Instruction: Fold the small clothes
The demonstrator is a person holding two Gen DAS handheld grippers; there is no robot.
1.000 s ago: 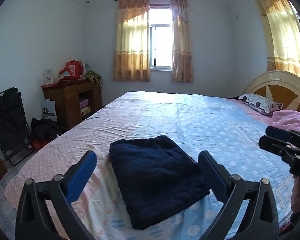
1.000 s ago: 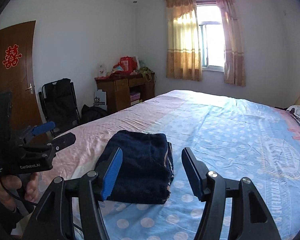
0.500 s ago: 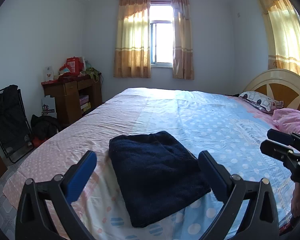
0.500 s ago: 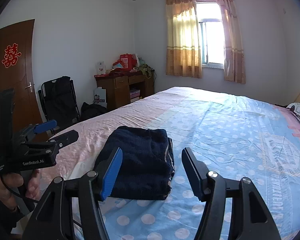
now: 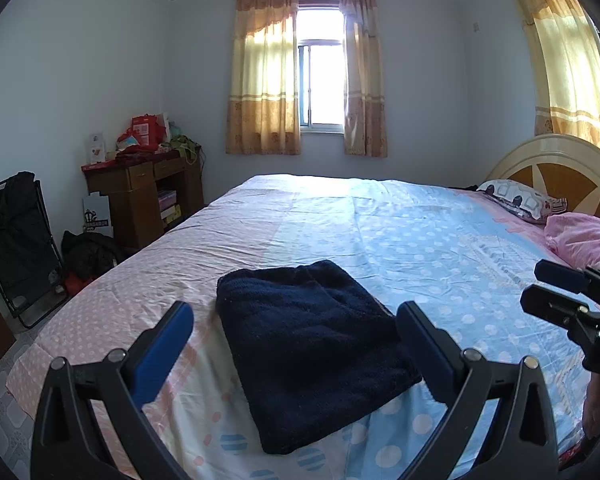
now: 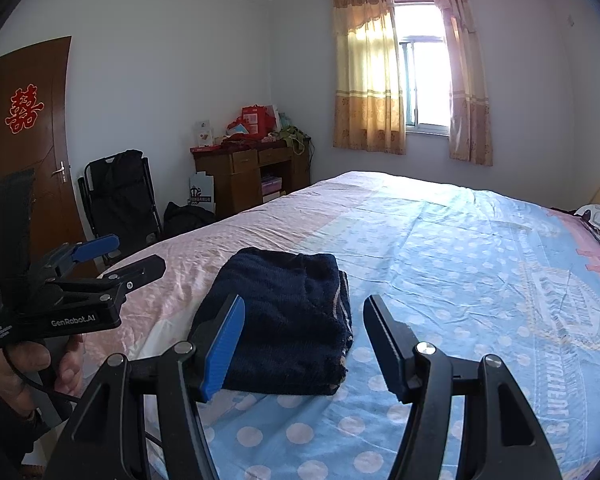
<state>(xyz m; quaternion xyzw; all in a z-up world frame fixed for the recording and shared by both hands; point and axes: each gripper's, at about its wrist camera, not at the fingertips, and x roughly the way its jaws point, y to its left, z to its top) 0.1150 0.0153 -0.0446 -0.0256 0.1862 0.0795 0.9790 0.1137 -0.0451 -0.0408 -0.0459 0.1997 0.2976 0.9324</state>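
Note:
A dark navy garment [image 5: 312, 344] lies folded into a thick rectangle on the bed [image 5: 420, 248], near its front edge. It also shows in the right wrist view [image 6: 284, 316], with stacked layers at its right side. My left gripper [image 5: 294, 320] is open and empty, held above and just short of the garment. My right gripper [image 6: 304, 312] is open and empty, held above the garment's near right corner. Each gripper shows in the other's view: the right one [image 5: 556, 292] at the right edge, the left one [image 6: 120, 256] at the left.
The bed has a pink and blue dotted sheet, a pillow [image 5: 520, 200] and a pink blanket [image 5: 584, 240] by the headboard [image 5: 560, 164]. A wooden desk [image 5: 144, 196], a folded black chair [image 5: 12, 240] and a dark bag [image 5: 88, 252] stand left of the bed. A brown door [image 6: 28, 152] is at far left.
Both grippers have risen and drawn back slightly from the folded garment. Both stay open. The garment has not moved.

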